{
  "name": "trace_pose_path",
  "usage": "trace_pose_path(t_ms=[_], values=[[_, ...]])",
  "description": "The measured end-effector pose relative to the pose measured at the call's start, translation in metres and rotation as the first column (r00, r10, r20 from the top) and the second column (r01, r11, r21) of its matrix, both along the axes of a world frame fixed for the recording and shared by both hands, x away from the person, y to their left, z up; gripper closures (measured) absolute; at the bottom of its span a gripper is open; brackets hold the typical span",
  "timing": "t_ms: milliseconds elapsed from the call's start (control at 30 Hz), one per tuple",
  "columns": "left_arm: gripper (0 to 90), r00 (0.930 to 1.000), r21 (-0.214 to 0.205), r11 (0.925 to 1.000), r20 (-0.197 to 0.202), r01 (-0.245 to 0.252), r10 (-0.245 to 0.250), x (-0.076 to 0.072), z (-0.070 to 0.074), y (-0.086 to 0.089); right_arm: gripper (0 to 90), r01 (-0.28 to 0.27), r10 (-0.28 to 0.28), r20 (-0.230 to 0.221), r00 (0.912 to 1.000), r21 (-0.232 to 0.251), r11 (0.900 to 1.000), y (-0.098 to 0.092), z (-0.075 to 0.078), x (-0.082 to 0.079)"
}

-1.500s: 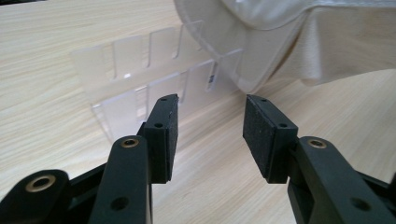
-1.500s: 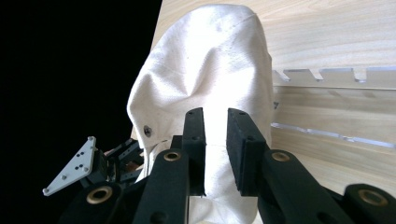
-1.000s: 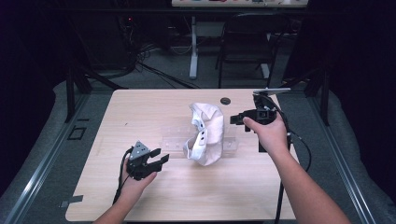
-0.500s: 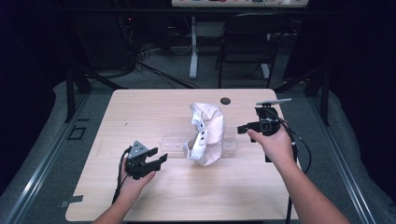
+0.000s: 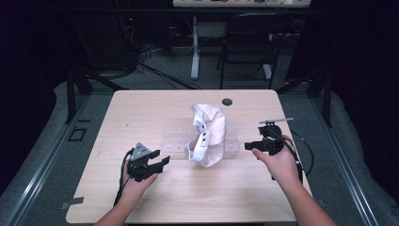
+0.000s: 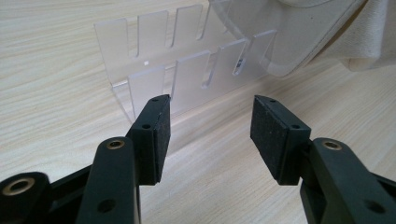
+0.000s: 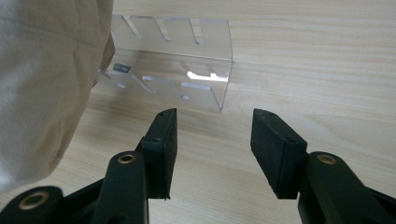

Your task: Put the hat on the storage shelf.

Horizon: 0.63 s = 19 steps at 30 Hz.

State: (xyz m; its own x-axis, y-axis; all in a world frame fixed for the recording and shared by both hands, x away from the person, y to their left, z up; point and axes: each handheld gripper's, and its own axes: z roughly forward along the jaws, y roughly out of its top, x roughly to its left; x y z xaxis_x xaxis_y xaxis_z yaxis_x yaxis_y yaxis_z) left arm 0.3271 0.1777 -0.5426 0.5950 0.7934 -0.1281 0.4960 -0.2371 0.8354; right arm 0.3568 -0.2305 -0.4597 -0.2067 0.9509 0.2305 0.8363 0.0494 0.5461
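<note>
Lying beyond parted jaws: slotted rack (image 6: 187,70)

A light wooden bench (image 5: 141,113) carries a clear slotted rack (image 5: 175,140) at its middle, cream cloth (image 5: 209,134) draped over it, and a dark disc (image 5: 227,101) near the far edge.

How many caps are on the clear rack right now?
1. A single beige cap sits in the middle of the clear slotted rack, between the open left gripper and right gripper. Its fabric could hide something behind it.
</note>
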Motion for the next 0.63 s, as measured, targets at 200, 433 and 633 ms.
trace_pose_path(t_ms=[200, 433, 633], values=[[47.7, 0.9999, 0.015, 0.9998, 0.0, 0.01, -0.01, -0.001, -0.001, -0.003, 48.0, 0.008, -0.006, 0.06, 0.9982, -0.031, 0.9995, -0.002, -0.017, -0.018], [47.3, 0.9997, 0.032, 0.9992, 0.004, 0.022, -0.022, -0.001, -0.003, -0.006, 46.5, 0.032, -0.021, 0.132, 0.991, -0.079, 0.9964, -0.004, -0.038, -0.04], [46.9, 0.9991, 0.033, 0.9986, 0.001, 0.041, -0.041, -0.001, -0.005, -0.011, 44.7, 0.073, -0.057, 0.166, 0.9845, -0.092, 0.9931, -0.008, -0.061, -0.055]])
